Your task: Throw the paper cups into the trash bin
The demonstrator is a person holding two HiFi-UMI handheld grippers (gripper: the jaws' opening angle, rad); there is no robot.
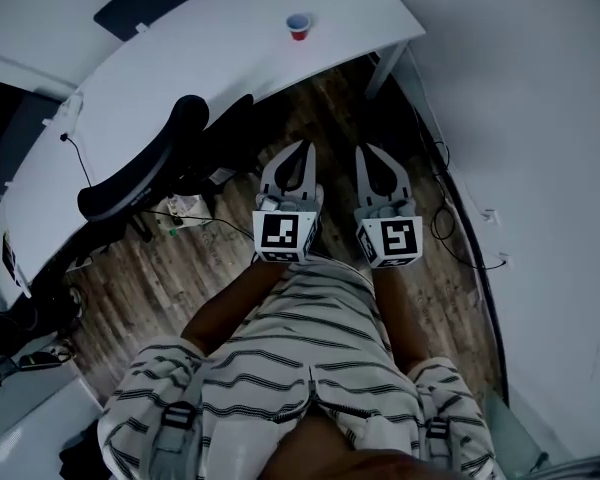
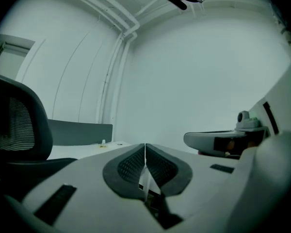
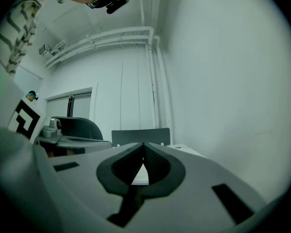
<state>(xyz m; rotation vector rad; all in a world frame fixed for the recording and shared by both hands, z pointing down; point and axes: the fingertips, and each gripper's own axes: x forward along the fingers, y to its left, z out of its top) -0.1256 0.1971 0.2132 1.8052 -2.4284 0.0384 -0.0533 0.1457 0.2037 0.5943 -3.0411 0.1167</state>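
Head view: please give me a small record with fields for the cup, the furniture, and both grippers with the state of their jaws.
cup: small red paper cup, upright on the curved white desk, ahead of both grippers
chair: black office chair, at the desk's near edge
left gripper: jaws together, nothing between them, above the wooden floor
right gripper: jaws together, empty, beside the left gripper
trash bin: not in view

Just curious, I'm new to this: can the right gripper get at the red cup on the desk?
Probably, with a step forward. The red cup stands in the open on the desk ahead of the right gripper; the chair is off to the left. The shut jaws must open first.
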